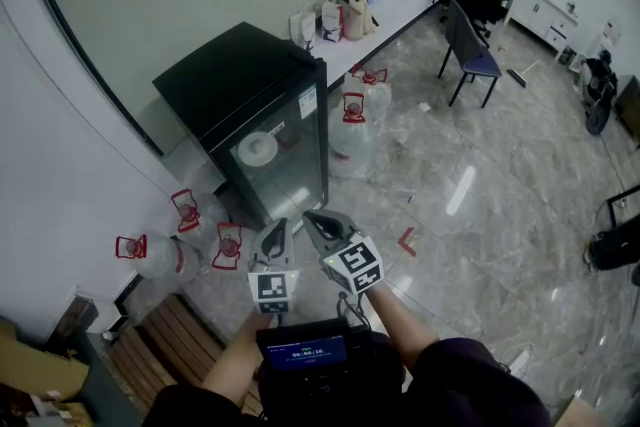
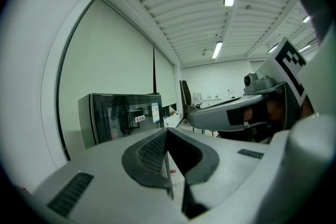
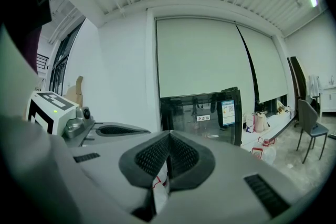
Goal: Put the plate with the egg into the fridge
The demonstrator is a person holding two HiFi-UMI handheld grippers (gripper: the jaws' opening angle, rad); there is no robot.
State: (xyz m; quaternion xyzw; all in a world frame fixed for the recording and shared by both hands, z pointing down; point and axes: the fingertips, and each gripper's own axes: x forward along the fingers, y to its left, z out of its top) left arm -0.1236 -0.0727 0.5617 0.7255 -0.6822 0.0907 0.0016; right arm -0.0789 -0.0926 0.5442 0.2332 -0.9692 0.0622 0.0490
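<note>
Both tools are empty and pressed together. In the left gripper view the left tool (image 2: pixel 167 136) has its ribbed pads meeting at the tip with nothing between them, and the right tool (image 3: pixel 168 139) looks the same in its own view. In the head view they sit side by side, left tool (image 1: pixel 277 228) and right tool (image 1: pixel 318 218), held level just in front of the black mini fridge (image 1: pixel 250 80), which stands on the marble floor (image 1: pixel 480 185) against the wall.

A white round plate (image 1: pixel 258 148) shows behind the fridge's glass door (image 1: pixel 290 165), high up near the door's top left corner. It seems to lie flat on an upper shelf. Something small may sit at its centre, but it is too small to call an egg.

Going by that, the placing step looks done: the plate seems to be inside already, the door appears shut, and neither tool carries anything. What is left, at most, is checking that the door sits flush along its edge. A light push with a closed tool tip would do it, kept clear of the water jugs (image 1: pixel 350 130) beside the fridge on the floor.
</note>
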